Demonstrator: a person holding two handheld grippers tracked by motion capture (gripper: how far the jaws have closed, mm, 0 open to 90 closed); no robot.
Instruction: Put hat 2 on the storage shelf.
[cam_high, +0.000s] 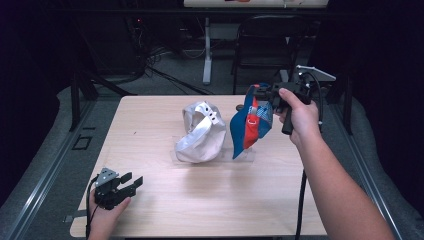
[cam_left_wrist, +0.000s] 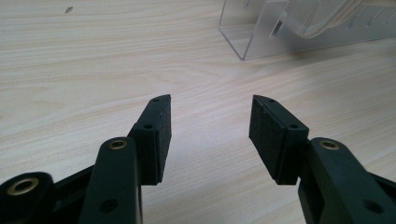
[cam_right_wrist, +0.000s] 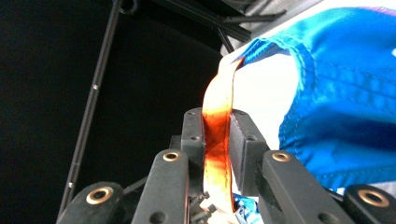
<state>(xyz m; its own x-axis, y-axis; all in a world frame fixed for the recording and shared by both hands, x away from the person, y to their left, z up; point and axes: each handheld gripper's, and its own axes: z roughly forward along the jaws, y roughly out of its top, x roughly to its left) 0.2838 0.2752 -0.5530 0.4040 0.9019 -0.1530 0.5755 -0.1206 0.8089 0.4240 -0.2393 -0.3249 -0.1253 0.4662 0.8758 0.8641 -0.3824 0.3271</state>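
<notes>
My right gripper (cam_high: 259, 96) is raised above the table's far right, shut on the orange-red strap (cam_right_wrist: 217, 140) of a blue, red and white cap (cam_high: 251, 125). In the right gripper view, the blue fabric (cam_right_wrist: 341, 93) hangs to the right of the jaws (cam_right_wrist: 217, 114). The cap's lower edge reaches a clear stand (cam_high: 245, 156). A silver cap (cam_high: 202, 132) sits on the stand just left of it. My left gripper (cam_high: 134, 182) rests low at the table's near left corner, open, with bare wood between its pads (cam_left_wrist: 211, 99).
The light wooden table (cam_high: 165, 210) has edges close to my left hand. In the left gripper view, the clear stand (cam_left_wrist: 252, 39) and the silver cap's rim (cam_left_wrist: 327, 18) lie ahead to the right. A black chair (cam_high: 270, 45) and a white post (cam_high: 207, 50) stand behind the table.
</notes>
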